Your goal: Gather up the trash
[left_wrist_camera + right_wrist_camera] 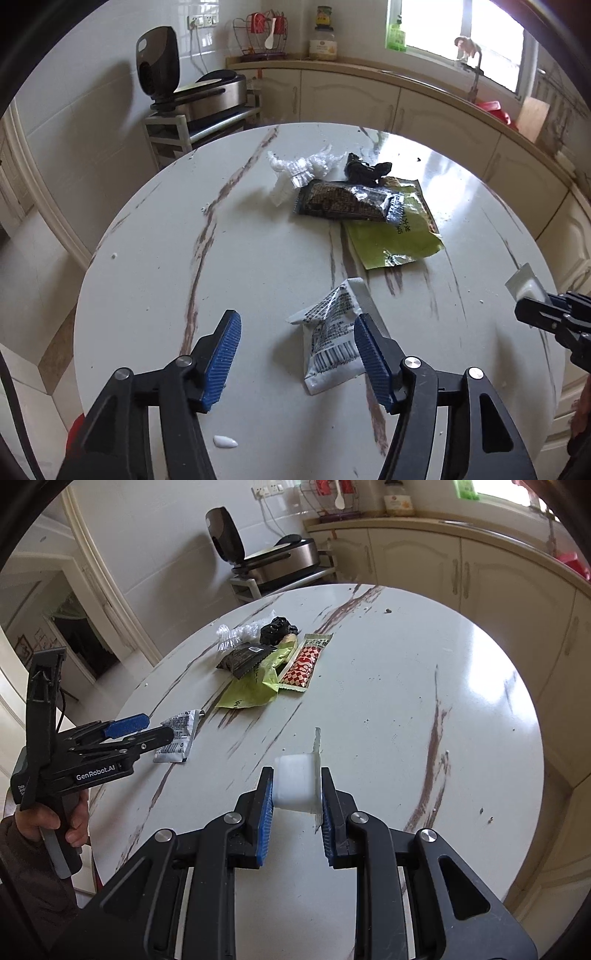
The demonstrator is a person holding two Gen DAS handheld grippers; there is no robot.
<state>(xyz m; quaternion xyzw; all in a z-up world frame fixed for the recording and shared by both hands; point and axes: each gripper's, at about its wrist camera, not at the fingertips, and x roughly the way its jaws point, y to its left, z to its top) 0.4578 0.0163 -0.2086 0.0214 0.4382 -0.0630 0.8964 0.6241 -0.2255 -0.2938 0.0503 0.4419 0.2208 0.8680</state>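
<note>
My left gripper (297, 338) is open over the round marble table (155, 280). A silver printed wrapper (332, 332) lies on the table by its right finger. My right gripper (297, 797) is shut on a small white plastic cup (295, 784) held above the table; it shows at the right edge of the left wrist view (526, 286). Further back lies a pile: a green packet (391, 236), a dark snack wrapper (343, 203), clear crumpled plastic (303, 170), a black crumpled bag (365, 170) and a red-and-white wrapper (303, 664).
Cream kitchen cabinets (369, 96) with a counter and sink run behind the table. A shelf cart with appliances (199, 99) stands at the back left. A white smear (225, 441) lies near the table's front edge. The floor drops off left of the table.
</note>
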